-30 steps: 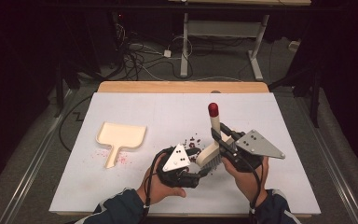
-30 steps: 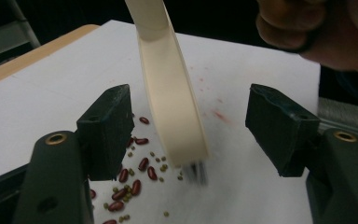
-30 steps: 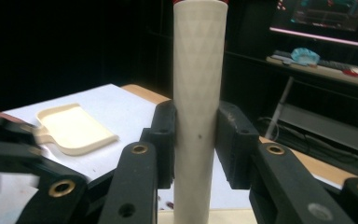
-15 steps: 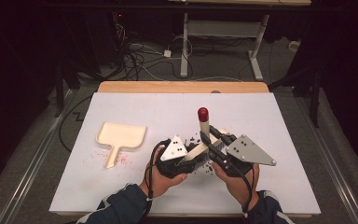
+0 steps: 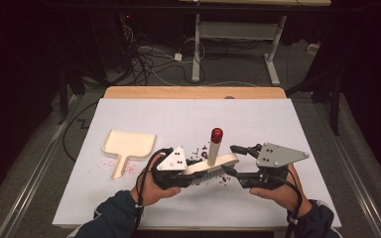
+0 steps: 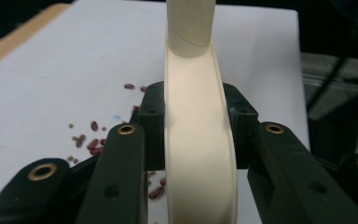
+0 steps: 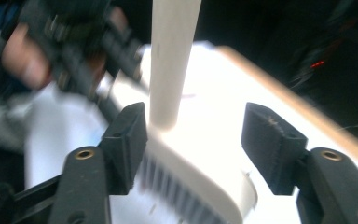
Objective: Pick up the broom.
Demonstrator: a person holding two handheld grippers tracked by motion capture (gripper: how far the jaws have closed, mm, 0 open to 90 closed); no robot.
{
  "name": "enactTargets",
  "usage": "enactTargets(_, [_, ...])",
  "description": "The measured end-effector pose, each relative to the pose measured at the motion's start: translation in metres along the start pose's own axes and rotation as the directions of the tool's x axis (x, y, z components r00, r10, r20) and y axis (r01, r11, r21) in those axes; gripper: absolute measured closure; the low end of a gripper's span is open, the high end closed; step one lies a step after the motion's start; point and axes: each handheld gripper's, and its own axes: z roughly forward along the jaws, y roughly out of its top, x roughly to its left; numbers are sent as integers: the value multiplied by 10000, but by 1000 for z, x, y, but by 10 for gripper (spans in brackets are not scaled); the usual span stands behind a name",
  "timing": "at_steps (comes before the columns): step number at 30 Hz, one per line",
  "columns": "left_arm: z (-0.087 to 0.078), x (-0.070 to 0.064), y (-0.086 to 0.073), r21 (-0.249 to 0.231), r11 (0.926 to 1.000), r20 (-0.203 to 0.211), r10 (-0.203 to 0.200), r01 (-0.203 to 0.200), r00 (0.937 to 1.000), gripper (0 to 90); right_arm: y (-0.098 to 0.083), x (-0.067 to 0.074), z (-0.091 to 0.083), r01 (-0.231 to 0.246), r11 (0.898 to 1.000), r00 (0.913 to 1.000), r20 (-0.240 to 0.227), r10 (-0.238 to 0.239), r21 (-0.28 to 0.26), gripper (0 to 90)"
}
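Note:
A cream hand brush (image 5: 213, 162) with dark bristles lies low over the white table (image 5: 144, 119), its red-tipped handle (image 5: 216, 135) pointing up. My left gripper (image 5: 193, 171) is shut on the brush's back; in the left gripper view both pads (image 6: 151, 116) press its cream body (image 6: 198, 154). My right gripper (image 5: 234, 159) has just been opening. In the right gripper view its jaws (image 7: 198, 140) stand apart on either side of the brush's end (image 7: 200, 172), with a gap on the right side. The handle (image 7: 172, 56) rises just beyond them.
A cream dustpan (image 5: 128, 144) lies on the table to the left, with pink specks near its handle. Small red beans (image 5: 198, 151) are scattered around the brush. A wooden strip (image 5: 193, 92) borders the far edge, with cables and desk legs on the floor beyond.
The left gripper has closed on the brush. The right gripper, which held it before, has opened and drawn slightly right. The brush has shifted left and nearer the person.

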Motion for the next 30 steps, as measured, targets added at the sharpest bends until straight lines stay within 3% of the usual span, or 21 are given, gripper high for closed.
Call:
enactTargets(2, [-4,-2,-2,164,9995,135,272,-274,9995,657,-2,0,6,160,9982,9997,-183,-150,583,369])
enactTargets(4, [-6,-5,-3,310,9983,489,483,-498,9976,657,-6,4,18,401,9945,9953,-912,-313,963,369])
enactTargets(5, [-6,-6,-3,416,9969,666,636,-664,9958,657,-6,4,18,401,9945,9953,-912,-313,963,369])
enactTargets(7, [-6,-9,-2,656,9932,1129,884,-962,9897,657,-9,7,27,626,9886,9864,-1592,-405,1369,374])
enactTargets(9, [-6,-13,0,652,9911,1332,1070,-1164,9853,656,-13,8,36,704,9857,9723,-2312,-335,1532,393])
enactTargets(10, [-6,-14,1,618,9912,1421,1077,-1175,9840,656,-17,9,43,797,9819,9575,-2870,-275,1718,419])
enactTargets(11, [-6,-15,1,557,9911,1509,1111,-1207,9823,656,-17,9,43,797,9819,9575,-2870,-275,1718,419])
enactTargets(13, [-6,-16,2,471,9914,1629,1128,-1219,9802,656,-20,14,53,1127,9753,9350,-3524,-394,1898,536])
enactTargets(14, [-6,-16,2,518,9907,1537,1166,-1258,9812,656,-20,14,53,1127,9753,9350,-3524,-394,1898,536])
enactTargets(15, [-6,-14,1,380,9927,1573,1068,-1141,9818,650,-20,15,56,1376,9753,9230,-3796,-630,1726,630])
enactTargets(18, [-6,-14,0,391,9927,1469,1073,-1141,9833,620,-21,18,58,1291,9740,9252,-3761,-508,1861,654])
enactTargets(20, [-6,-14,-1,348,9934,928,1055,-1091,9901,596,-21,17,57,1457,9705,9255,-3730,-651,1922,660])
enactTargets(21, [-10,-11,-3,300,9956,441,873,-887,9952,495,-20,15,56,1433,9712,9373,-3411,-715,1902,670])
enactTargets(22, [-10,-11,-3,300,9956,441,873,-887,9952,444,-21,14,53,1311,9714,9441,-3240,-613,1982,671])
enactTargets(23, [-13,-10,-4,259,9962,4,832,-831,9965,395,-21,12,51,1160,9718,9524,-3006,-502,2052,671])
enactTargets(24, [-16,-9,-6,222,9973,-452,715,-706,9964,395,-21,12,51,1160,9718,9524,-3006,-502,2052,671])
enactTargets(26, [-25,-6,-12,95,9986,-1000,520,-513,9936,294,-23,7,44,994,9726,9689,-2430,-465,2101,671])
enactTargets(27, [-29,-5,-16,43,9989,-1451,470,-469,9883,294,-23,7,44,994,9726,9689,-2430,-465,2101,671])
enactTargets(28, [-33,-4,-20,87,9992,-1876,407,-398,9814,235,-24,3,38,812,9745,9776,-2074,-369,2094,670])
enactTargets(30, [-43,-2,-30,-25,9998,-2410,169,-180,9704,224,-24,-2,33,501,9780,9863,-1643,-165,2026,670])
